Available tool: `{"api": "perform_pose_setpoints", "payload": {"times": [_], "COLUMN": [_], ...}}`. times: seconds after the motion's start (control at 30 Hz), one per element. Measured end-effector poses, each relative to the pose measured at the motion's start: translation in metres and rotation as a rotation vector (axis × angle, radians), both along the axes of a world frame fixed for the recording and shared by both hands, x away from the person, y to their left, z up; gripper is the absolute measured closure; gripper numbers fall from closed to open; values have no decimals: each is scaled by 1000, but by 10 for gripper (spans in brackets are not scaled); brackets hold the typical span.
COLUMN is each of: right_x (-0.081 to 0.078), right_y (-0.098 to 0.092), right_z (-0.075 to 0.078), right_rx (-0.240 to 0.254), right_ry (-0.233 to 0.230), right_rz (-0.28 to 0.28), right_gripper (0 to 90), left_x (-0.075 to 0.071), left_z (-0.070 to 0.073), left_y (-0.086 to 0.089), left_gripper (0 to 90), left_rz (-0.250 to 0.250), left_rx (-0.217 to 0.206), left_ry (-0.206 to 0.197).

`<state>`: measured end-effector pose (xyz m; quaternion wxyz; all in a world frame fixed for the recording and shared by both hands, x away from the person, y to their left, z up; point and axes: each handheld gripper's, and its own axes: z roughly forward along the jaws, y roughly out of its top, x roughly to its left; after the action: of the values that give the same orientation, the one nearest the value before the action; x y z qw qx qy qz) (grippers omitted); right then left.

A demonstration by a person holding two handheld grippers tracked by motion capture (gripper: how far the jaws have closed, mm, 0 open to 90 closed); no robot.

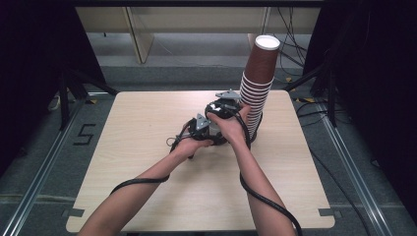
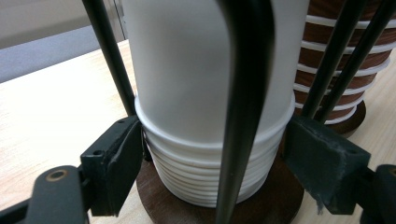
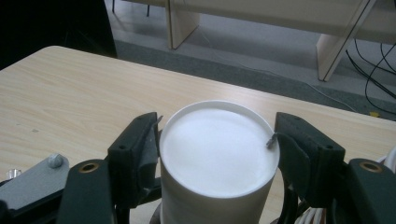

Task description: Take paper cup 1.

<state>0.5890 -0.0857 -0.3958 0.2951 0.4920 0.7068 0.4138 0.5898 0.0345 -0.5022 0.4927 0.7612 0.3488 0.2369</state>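
Wooden table: both tools, left and right, clamp upright inverted white cups.

Wooden table bearing two cup stands.

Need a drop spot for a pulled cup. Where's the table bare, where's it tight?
Bare: the left half of the table, and the near strip between the forearms and the front edge. Crowded: right of centre, where both hand-held grippers bracket the white cup stack on its round base, with the tall brown cup stack right behind it near the back right corner.
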Motion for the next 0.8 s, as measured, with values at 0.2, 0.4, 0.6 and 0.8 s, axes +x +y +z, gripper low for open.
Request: {"api": "perform_pose_setpoints", "payload": {"times": [0.2,0.4,0.6,0.8], "right_x": [2,3,3,3], "right_y": [2,2,2,2], "right_z": [-1,-2,-2,-1], "right_rx": [-11,-5,-7,-6], "right_ry": [10,27,32,32], "right_rz": [2,2,-7,-10], "right_gripper": [331,338,347,352], "left_x": [-1,0,0,0], "left_z": [1,0,0,-1], "left_y": [1,1,1,0], "left_gripper": [203,204,204,202], "left_rz": [2,-8,-13,-10], "left_rx": [18,4,13,15], "left_ry": [-1,1,-4,-8]}}
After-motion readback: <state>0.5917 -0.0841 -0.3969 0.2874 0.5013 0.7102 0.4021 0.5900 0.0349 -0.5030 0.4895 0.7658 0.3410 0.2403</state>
